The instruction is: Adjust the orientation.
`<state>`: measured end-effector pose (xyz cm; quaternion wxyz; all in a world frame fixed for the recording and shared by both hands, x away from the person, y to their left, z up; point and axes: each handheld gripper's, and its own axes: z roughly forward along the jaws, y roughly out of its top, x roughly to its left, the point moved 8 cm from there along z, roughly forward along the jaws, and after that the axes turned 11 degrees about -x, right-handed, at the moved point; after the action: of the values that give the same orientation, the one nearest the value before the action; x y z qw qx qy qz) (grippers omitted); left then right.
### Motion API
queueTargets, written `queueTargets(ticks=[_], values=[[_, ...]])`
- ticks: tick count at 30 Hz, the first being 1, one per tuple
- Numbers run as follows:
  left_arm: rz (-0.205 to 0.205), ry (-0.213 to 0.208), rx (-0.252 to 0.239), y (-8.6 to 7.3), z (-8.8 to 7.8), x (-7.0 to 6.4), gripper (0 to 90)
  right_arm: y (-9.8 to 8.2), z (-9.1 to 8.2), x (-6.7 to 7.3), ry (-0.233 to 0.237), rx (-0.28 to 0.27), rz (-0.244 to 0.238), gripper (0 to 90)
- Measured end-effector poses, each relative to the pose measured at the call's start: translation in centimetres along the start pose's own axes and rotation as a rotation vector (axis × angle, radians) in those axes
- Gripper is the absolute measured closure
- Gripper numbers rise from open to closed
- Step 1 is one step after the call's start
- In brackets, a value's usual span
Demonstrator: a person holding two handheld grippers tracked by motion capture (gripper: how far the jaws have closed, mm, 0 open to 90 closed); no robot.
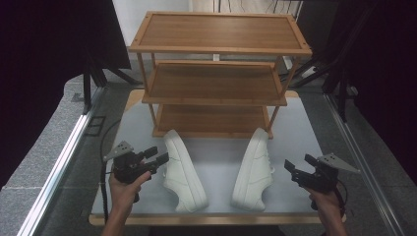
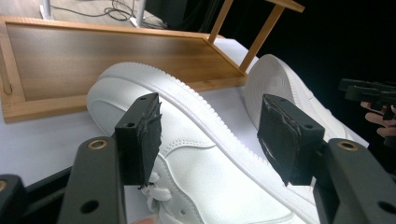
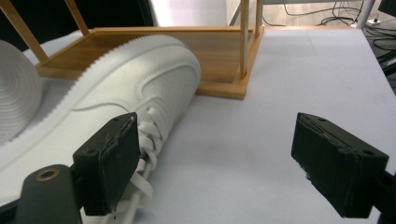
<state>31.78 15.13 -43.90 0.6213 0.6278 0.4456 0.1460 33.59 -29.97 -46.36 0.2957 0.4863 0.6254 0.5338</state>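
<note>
At the near left of the bench, the left claw hangs open in the person's left hand, its jaws spread wide with nothing pressed between them. In the left gripper view its two black pads frame the left shoe, which lies just beyond them on its side with the ribbed edge of the sole running across between the jaws; the pads do not press on it. From above, that left shoe sits just beside the claw tips, toe toward the person and heel close to the foot of the shelf.

At the near right, the right claw is likewise open and empty, held in the right hand and aimed inward. In the right gripper view its jaws stand apart over bare bench, with the right shoe to the left of the left-hand jaw, laces showing beside the pad. From above, the right shoe lies near that claw but apart from it, also tipped on its side.

The two white shoes lie side by side with a gap of bench between them. Behind them stands a wooden shelf with three tiers, its lowest board just beyond both heels.
</note>
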Motion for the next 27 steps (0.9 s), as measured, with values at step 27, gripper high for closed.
queueTargets(ticks=[27], values=[[0.035, 0.078, 0.023, -1.5, -2.8, 0.4, 51.3, -1.8, 2.6, 2.9, 0.129, 0.09, -0.051, 21.5]])
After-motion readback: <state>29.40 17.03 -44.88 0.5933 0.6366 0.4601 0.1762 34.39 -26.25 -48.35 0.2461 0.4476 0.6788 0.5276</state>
